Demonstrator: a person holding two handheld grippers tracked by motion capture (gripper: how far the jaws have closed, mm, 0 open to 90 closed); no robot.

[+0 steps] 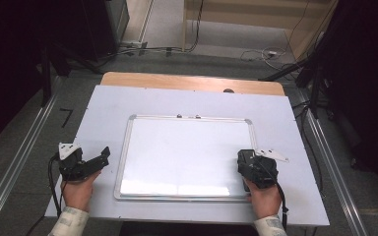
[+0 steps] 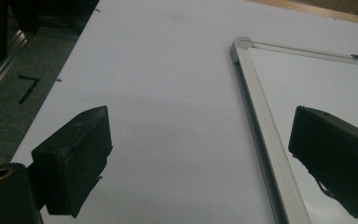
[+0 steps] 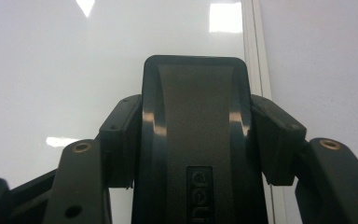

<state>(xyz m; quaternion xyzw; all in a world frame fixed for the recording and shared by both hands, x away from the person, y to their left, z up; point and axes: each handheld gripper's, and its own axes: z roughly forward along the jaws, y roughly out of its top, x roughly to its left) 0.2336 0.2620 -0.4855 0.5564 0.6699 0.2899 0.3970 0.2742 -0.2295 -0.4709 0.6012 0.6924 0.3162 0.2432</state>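
Black plastic whiteboard eraser [image 3: 196, 140] clamped in right gripper [image 1: 256, 169], flat on white aluminium-framed whiteboard [image 1: 128, 147] near its right edge, on table [image 1: 295, 196]. Long axis runs away from person, toward board's far edge. Risks: tilt lifts pad, wipe streaks; sideways drift catches frame; push slides unpinned board. Left gripper [image 1: 86, 164] jaws apart, empty, beside board's left edge.

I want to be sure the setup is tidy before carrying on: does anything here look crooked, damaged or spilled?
Nothing stands out. The whiteboard lies flat and square on the table, its surface wiped clean. The right gripper is closed on a dark eraser over the board; the left gripper is open beside its edge.
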